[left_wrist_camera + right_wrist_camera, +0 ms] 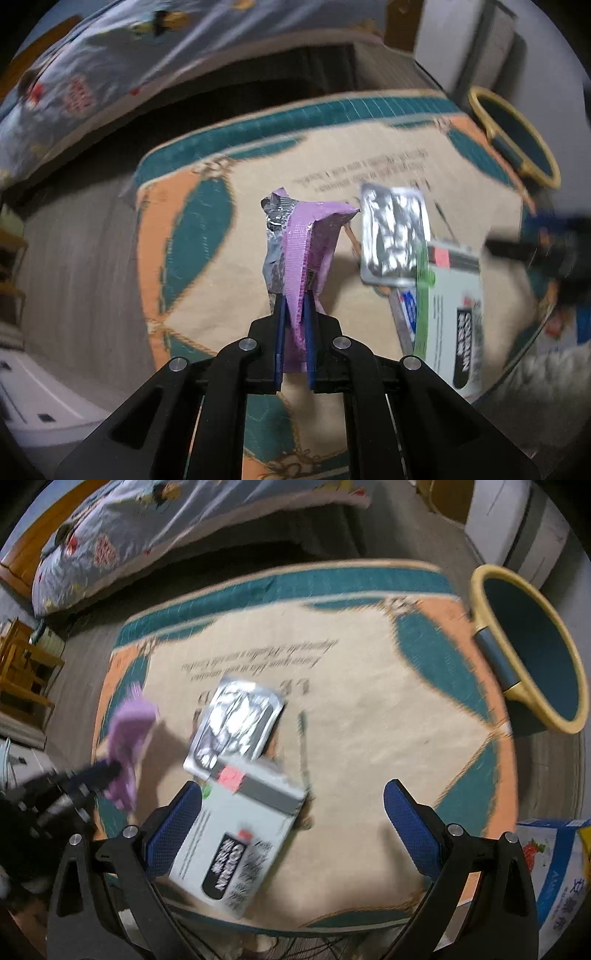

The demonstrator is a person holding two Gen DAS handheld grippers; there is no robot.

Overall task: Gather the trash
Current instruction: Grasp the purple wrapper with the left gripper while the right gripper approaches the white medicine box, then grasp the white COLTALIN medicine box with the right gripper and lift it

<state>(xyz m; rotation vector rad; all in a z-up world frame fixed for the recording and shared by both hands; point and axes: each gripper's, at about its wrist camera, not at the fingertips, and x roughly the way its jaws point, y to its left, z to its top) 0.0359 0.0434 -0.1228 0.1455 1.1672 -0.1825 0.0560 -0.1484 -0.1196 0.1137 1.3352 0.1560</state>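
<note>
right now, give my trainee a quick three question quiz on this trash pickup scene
1. True or false: the left gripper is shut on the purple wrapper.
2. The right gripper is: A) shut on the silver foil packet B) open above the white box C) inside the bin.
3. Fill in: the silver foil packet partly overlaps the white ____.

Key: 1 true; 2 B; 3 box.
</note>
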